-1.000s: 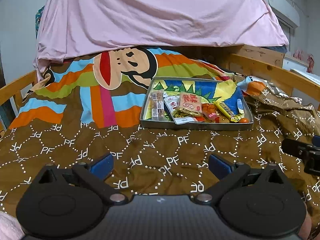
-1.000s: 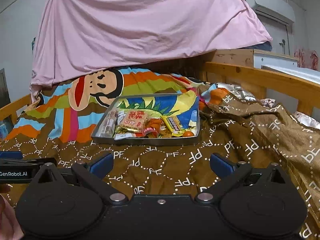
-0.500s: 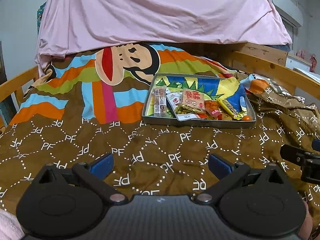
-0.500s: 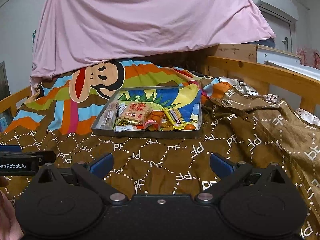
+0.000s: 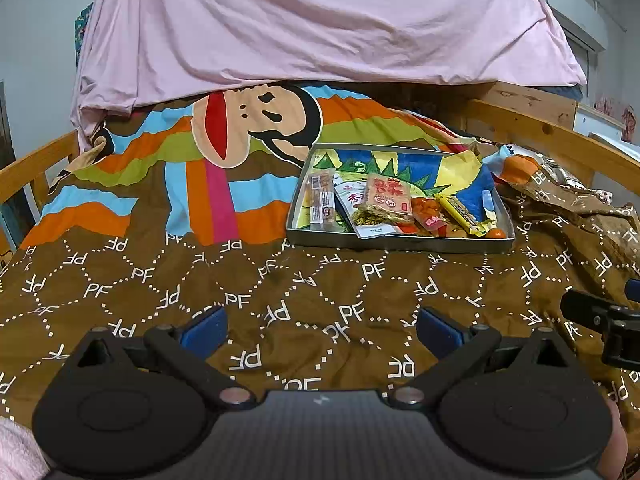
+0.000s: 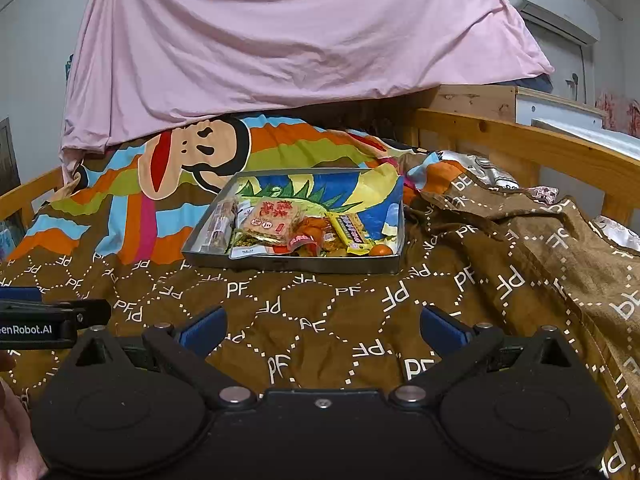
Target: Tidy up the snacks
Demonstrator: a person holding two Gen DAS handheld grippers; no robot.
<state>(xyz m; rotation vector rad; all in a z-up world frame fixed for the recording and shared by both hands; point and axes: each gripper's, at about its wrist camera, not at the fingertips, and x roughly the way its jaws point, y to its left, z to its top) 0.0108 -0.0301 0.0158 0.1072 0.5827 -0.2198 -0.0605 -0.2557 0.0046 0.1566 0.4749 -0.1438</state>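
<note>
A shallow metal tray (image 5: 400, 242) (image 6: 288, 263) rests on the brown bedspread, lined with a blue and yellow picture. Several snack packets lie in its near half: an orange-red packet (image 5: 389, 196) (image 6: 276, 218) on top, a clear bar packet (image 5: 322, 202) at the left, a yellow bar (image 5: 460, 210) (image 6: 352, 232) at the right, and a small orange fruit (image 5: 496, 233) (image 6: 380, 250) in the near right corner. My left gripper (image 5: 322, 330) hovers open over the bedspread, well short of the tray. My right gripper (image 6: 323, 330) is open too, equally far back, with nothing between its fingers.
A brown "PF" bedspread (image 5: 280, 292) covers the bed, bunched into folds at the right (image 6: 540, 248). A pink sheet (image 5: 320, 20) hangs behind. Wooden rails (image 6: 520, 140) run along the right and left sides. A person's pink sleeve (image 6: 16, 448) shows at the lower left.
Both grippers have risen and tilted so the tray sits lower and a little nearer in each view. Both stay open and hold nothing; the snacks have not moved.
</note>
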